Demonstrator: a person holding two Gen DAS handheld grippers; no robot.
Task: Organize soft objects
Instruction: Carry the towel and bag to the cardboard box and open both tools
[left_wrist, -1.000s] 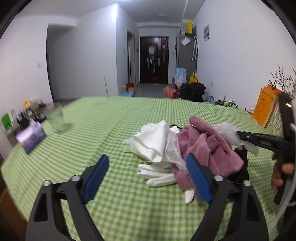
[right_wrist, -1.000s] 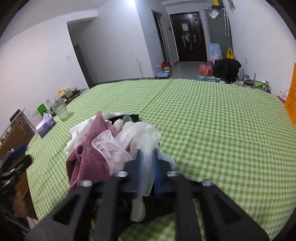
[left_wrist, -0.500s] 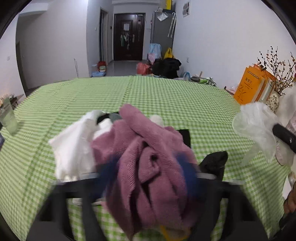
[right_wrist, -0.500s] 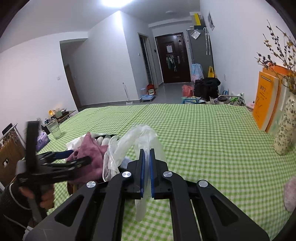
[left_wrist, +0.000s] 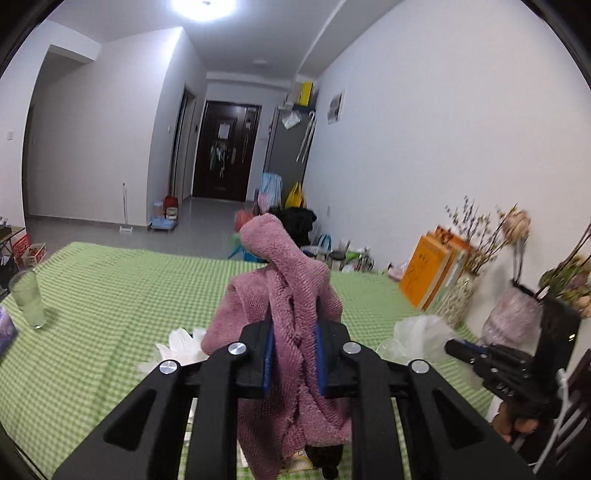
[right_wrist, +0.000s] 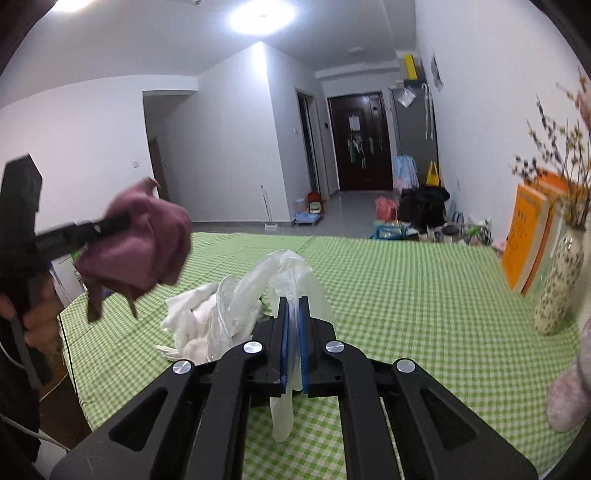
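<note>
Pink towel (left_wrist: 291, 317) pinched between the closed blue pads of the left gripper (left_wrist: 293, 360), lifted clear of the green checked tablecloth (left_wrist: 110, 295), ends drooping. Clear plastic glove (right_wrist: 284, 280) clamped in the shut right gripper (right_wrist: 293, 343). White gloves (right_wrist: 192, 321) heaped at ten o'clock of that gripper. Glass (left_wrist: 27, 297) far off at nine o'clock.

Both wrist cameras face the door (left_wrist: 225, 147) across the checked table (right_wrist: 406, 288).
</note>
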